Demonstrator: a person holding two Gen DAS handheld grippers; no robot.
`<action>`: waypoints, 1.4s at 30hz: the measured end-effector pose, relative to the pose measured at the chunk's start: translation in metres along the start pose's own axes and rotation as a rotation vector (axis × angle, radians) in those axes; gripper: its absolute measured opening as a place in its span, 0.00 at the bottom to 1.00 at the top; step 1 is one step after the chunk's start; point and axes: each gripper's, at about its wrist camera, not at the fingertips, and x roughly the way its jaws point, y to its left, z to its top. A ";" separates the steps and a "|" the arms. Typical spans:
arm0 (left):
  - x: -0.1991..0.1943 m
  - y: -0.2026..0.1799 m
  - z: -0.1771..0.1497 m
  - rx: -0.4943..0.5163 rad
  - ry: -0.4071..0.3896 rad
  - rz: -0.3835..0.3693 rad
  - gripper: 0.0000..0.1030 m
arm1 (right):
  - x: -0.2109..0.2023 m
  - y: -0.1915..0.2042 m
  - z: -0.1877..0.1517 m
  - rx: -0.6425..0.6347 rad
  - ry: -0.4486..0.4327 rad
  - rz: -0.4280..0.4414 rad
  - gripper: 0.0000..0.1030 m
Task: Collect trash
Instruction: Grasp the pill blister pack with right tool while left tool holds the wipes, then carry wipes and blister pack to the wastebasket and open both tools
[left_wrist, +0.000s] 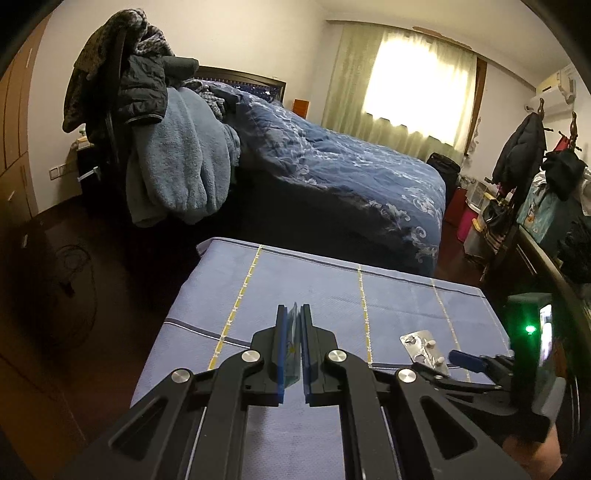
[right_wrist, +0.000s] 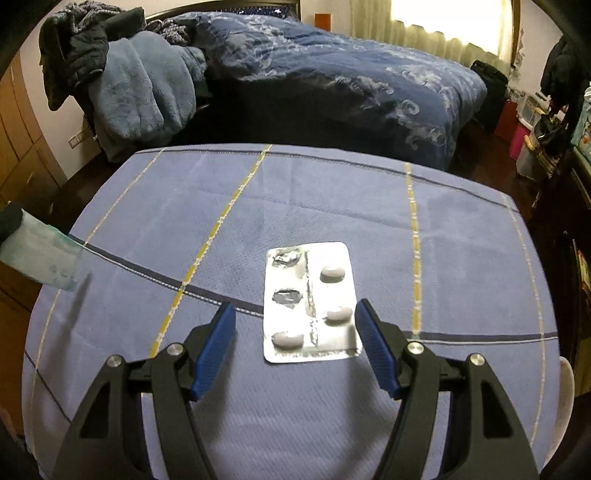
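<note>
A silver pill blister pack (right_wrist: 310, 302) with three white pills and two torn cells lies flat on the blue checked tablecloth (right_wrist: 332, 192). My right gripper (right_wrist: 295, 314) is open, its blue pads on either side of the pack's near end, just above the cloth. The pack also shows in the left wrist view (left_wrist: 423, 345), with the right gripper (left_wrist: 465, 360) beside it. My left gripper (left_wrist: 293, 314) is shut on a pale blue-green packet (left_wrist: 293, 354), held above the cloth. That packet shows at the left edge of the right wrist view (right_wrist: 40, 254).
A bed with a dark blue quilt (left_wrist: 332, 158) stands beyond the table. A chair piled with coats and a blue fleece (left_wrist: 177, 155) is at far left. A coat rack and cluttered boxes (left_wrist: 524, 177) are at right. Dark floor surrounds the table.
</note>
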 end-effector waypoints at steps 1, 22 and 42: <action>0.000 0.000 0.000 -0.002 0.000 -0.001 0.07 | 0.002 -0.001 0.001 0.000 0.004 -0.003 0.66; -0.002 -0.010 -0.002 0.008 0.020 -0.007 0.07 | -0.021 -0.004 -0.023 0.010 -0.009 0.026 0.51; -0.018 -0.147 -0.022 0.160 0.043 -0.181 0.07 | -0.138 -0.098 -0.119 0.222 -0.110 0.015 0.51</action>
